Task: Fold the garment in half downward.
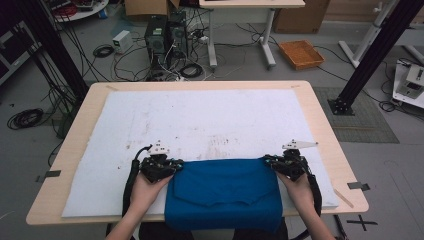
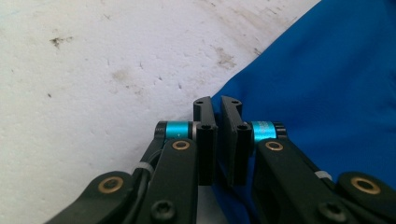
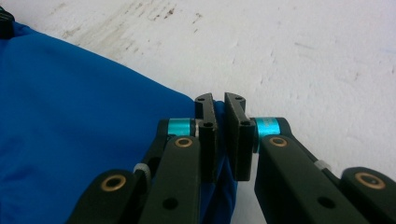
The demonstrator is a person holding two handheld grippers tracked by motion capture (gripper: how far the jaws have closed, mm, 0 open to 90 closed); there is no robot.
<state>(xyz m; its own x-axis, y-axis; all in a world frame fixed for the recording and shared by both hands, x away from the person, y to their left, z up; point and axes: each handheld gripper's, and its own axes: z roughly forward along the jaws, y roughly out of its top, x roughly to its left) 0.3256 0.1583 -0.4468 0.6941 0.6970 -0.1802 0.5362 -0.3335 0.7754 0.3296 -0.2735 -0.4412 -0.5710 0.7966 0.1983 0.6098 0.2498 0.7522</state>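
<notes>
Cloth [image 1: 225,192] near edge cut off; corners hidden between jaws.

Blue cloth [image 1: 225,192], folded into a flat rectangle, lying at the near edge, front part hanging over. A flap with a wavy lower hem across its top layer. Far left corner [image 2: 219,100] pinched, far right corner [image 3: 219,109] pinched too, far edge stretched straight between.

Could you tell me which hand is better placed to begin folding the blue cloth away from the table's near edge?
Neither clearly: the left gripper pinches the blue cloth's far left corner, the right gripper its far right corner, both shut on fabric. Probably both should lift together.
</notes>
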